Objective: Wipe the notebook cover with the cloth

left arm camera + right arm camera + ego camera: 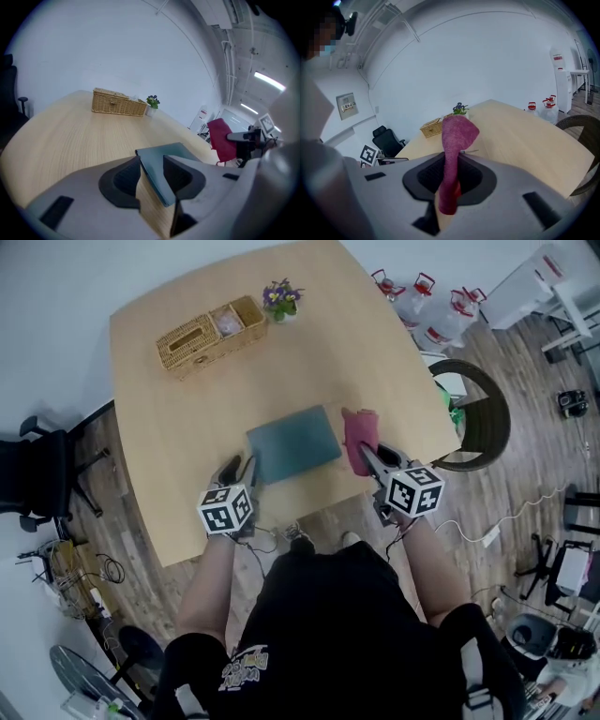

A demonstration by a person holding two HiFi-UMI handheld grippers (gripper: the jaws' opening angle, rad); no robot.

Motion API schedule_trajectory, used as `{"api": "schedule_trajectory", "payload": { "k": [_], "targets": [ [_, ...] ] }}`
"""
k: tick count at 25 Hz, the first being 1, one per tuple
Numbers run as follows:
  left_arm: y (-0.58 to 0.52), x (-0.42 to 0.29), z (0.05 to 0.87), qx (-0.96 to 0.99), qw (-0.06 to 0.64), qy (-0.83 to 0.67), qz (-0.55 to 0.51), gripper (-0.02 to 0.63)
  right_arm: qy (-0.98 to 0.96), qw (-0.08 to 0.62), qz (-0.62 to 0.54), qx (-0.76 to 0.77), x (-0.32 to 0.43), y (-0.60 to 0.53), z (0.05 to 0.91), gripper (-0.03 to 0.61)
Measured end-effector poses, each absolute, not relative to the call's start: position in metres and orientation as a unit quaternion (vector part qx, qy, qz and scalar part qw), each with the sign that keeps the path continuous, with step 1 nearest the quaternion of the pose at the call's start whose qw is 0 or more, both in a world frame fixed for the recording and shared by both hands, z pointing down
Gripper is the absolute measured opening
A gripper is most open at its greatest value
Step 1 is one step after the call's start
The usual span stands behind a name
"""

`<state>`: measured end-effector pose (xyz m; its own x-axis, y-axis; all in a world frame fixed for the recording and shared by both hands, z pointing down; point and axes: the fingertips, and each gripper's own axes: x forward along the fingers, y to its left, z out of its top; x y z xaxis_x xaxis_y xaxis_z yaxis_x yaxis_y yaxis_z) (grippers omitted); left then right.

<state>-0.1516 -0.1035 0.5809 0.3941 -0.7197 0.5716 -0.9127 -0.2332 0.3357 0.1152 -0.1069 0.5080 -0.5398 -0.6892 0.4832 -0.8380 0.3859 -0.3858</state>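
Note:
A grey-blue notebook (293, 442) lies flat on the wooden table (178, 437), near its front edge. My left gripper (241, 468) stands open at the notebook's near left corner. In the left gripper view that corner (164, 161) reaches in between the jaws, close to the right one, and the pads do not press on it. My right gripper (368, 456) is just right of the notebook, shut on a dark pink cloth (360, 437). In the right gripper view the cloth (457, 136) rises from between the pads and folds over at the top.
A wicker basket (208, 334) and a small potted plant (281, 298) stand at the table's far side. A round dark chair (478, 418) sits off the right edge, water jugs (427, 306) beyond it. A black office chair (37, 474) is at the left.

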Motion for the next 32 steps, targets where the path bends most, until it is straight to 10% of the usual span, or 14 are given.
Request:
{"api": "schedule_trajectory", "payload": {
  "k": [10,32],
  "targets": [
    [-0.062,-0.116,0.502,0.756,0.233,-0.599,0.123,0.024,-0.879,0.095,0.258,0.390,0.124,-0.101,0.469,0.067],
    [0.102,0.035,0.424,0.731,0.190,-0.650,0.081,0.014,-0.947,0.057,0.216,0.231,0.170,0.023,0.420,0.067]
  ]
}}
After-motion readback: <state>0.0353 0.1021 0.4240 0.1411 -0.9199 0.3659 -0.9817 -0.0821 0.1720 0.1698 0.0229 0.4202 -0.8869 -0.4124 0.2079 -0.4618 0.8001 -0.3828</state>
